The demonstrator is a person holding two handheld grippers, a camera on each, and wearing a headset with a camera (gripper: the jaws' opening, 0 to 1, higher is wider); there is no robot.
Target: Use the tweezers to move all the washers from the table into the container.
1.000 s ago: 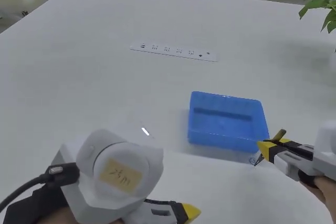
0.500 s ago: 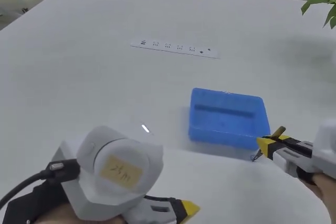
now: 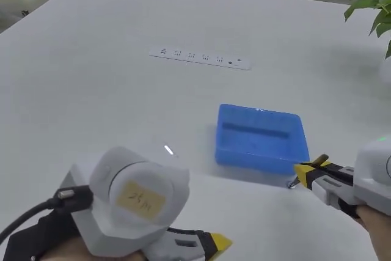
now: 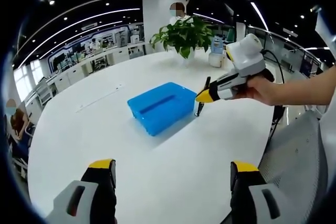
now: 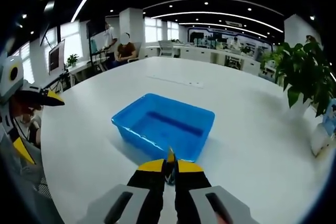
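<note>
Tweezers (image 4: 199,109) pinched in right claw (image 5: 170,167), jaws closed on them, tip angled down to the desk (image 3: 91,90) just beside blue container (image 3: 261,151), on its side toward the near edge; tip too small to tell whether it carries a washer. Beyond the container, toward the far edge, white power strip (image 3: 200,58); potted plant (image 3: 372,4) by the far right corner. Left claw (image 4: 173,165) spread wide, empty, low at the near edge, pointing at the container.

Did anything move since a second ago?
Nothing really moved; only the camera shifted a bit. The right gripper stays shut on the tweezers beside the blue container's near corner. The left gripper stays open, and the power strip lies where it was.
</note>
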